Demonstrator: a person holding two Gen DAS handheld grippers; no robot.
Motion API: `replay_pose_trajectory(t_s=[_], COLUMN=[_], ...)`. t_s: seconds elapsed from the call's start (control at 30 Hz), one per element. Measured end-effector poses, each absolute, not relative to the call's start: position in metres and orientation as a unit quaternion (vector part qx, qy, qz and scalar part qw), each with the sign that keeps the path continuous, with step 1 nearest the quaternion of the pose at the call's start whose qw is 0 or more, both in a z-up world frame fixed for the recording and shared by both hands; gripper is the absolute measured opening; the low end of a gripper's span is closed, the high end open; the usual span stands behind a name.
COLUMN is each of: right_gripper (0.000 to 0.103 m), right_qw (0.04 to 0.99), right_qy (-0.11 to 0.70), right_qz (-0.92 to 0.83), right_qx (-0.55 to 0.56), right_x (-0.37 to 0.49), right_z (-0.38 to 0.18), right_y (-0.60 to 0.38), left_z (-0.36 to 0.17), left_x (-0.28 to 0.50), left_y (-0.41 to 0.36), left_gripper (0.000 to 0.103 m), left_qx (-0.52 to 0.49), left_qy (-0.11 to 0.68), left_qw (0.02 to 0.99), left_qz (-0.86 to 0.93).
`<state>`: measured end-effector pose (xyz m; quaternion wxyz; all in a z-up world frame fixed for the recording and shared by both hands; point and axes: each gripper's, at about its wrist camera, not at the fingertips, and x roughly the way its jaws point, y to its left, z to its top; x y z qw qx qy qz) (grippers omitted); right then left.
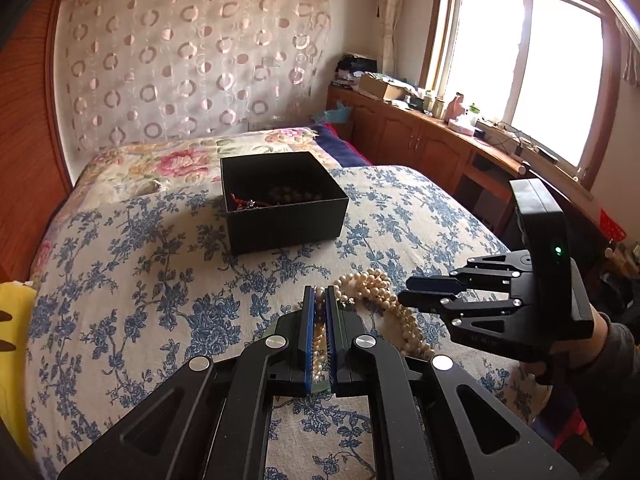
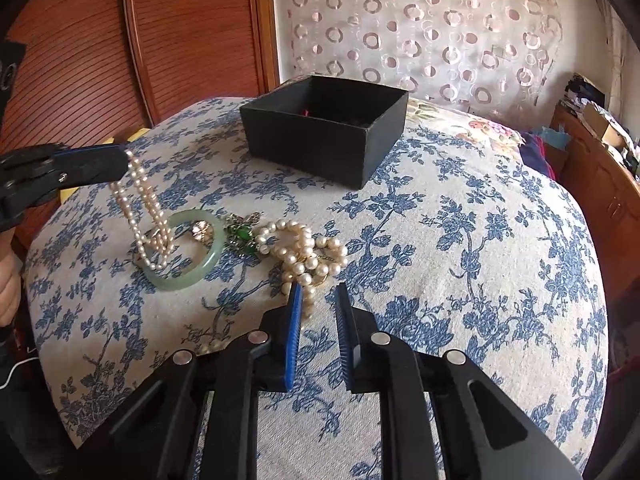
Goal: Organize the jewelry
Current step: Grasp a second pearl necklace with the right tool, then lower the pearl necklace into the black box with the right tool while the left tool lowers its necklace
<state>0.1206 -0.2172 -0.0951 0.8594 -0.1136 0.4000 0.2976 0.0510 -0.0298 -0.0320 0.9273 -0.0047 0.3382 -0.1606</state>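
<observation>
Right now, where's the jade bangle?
In the right wrist view the jade bangle lies flat on the bedspread, left of the green brooch and pearl pile, under the small-pearl strand hanging from the left gripper.

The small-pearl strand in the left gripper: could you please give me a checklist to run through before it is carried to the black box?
1. Left gripper shut on the small-pearl strand: ok.
2. Strand clear of the bed: not ok, its lower end lies on the jade bangle.
3. Strand free of the bangle: cannot tell.
4. Black box open: ok.
5. Right gripper open, empty: ok.
</observation>
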Motion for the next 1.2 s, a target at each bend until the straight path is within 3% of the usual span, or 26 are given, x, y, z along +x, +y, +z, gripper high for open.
replay_pose_trajectory(t_s=[0.2,0.27,0.4,1.2], right_gripper=[0.018,0.011,0.008,0.008], right_qw=[0.852,0.853,0.848,0.903], right_qy=[0.409,0.406,0.409,0.265], right_qz=[0.302,0.302,0.315,0.324], right_qx=[-0.123,-0.13,-0.12,-0.101], right_x=[0.129,0.129,0.129,0.113], right_z=[-0.101,-0.101,-0.099,0.043], right_y=[-0.207,-0.205,-0.205,-0.223], left_z=[-0.032,-0.033,-0.033,0.032], left_x=[0.051,0.05,0.05,0.067], left_y=[-0.027,-0.027,-0.025,-0.032], left_gripper=[0.004,0.004,0.004,0.004], left_qx=[-0.008,-0.008,-0.009,0.028], left_qy=[0.339,0.339,0.336,0.277], left_qw=[0.927,0.927,0.929,0.946], left_qz=[-0.16,-0.16,-0.157,-0.164])
